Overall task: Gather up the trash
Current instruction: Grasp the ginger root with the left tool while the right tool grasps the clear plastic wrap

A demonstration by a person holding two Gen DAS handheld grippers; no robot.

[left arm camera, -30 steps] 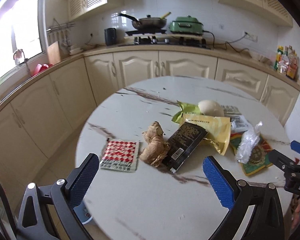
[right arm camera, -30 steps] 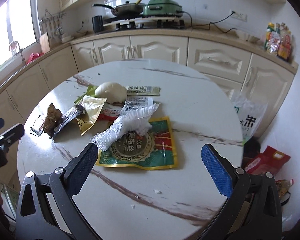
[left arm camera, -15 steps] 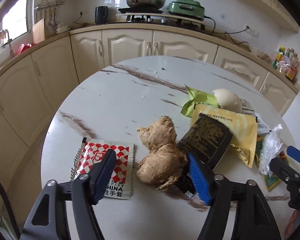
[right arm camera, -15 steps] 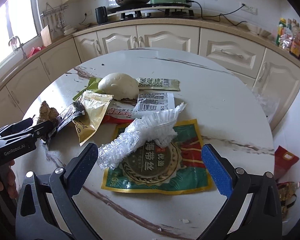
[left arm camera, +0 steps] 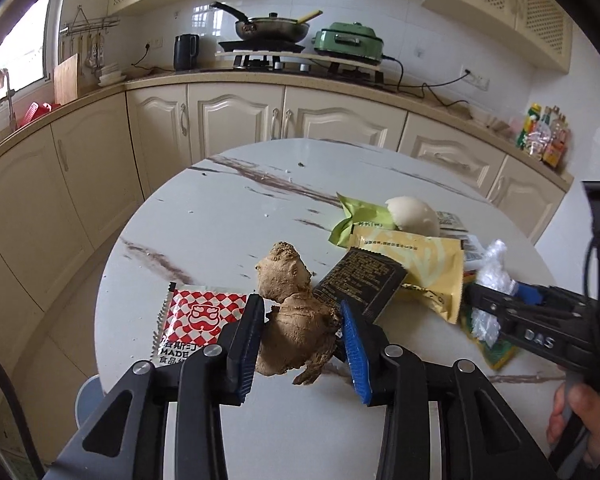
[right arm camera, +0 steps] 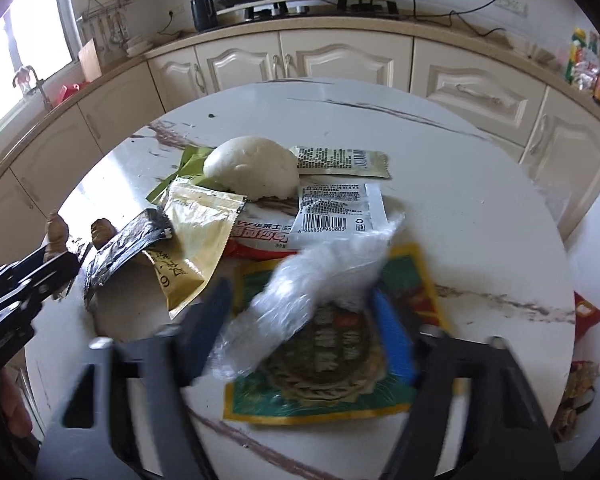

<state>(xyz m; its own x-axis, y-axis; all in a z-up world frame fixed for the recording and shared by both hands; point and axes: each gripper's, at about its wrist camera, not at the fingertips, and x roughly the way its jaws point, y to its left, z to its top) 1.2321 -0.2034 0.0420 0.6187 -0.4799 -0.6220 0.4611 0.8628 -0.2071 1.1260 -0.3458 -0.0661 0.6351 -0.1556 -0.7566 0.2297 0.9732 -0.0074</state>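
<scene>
We note two pickups under way at once on the round marble table (left arm camera: 220, 216).

Left gripper (left arm camera: 300, 338): jaws closing around the ginger root (left arm camera: 294, 316), pads at its flanks, full clamp not yet confirmed. The root is knobbly and uneven, so we judge it may twist or squirt forward as the pads bite. The right pad also sits against the black wrapper (left arm camera: 360, 286), which could get pinched along with it.

Right gripper (right arm camera: 300, 322): jaws closing, blurred, with the crumpled clear plastic (right arm camera: 300, 300) between them; we cannot tell whether they press on it yet. The plastic lies on the green-and-yellow packet (right arm camera: 328, 392). We judge the thin film may slide out or compress to nothing, or the packet may be dragged up underneath.
</scene>
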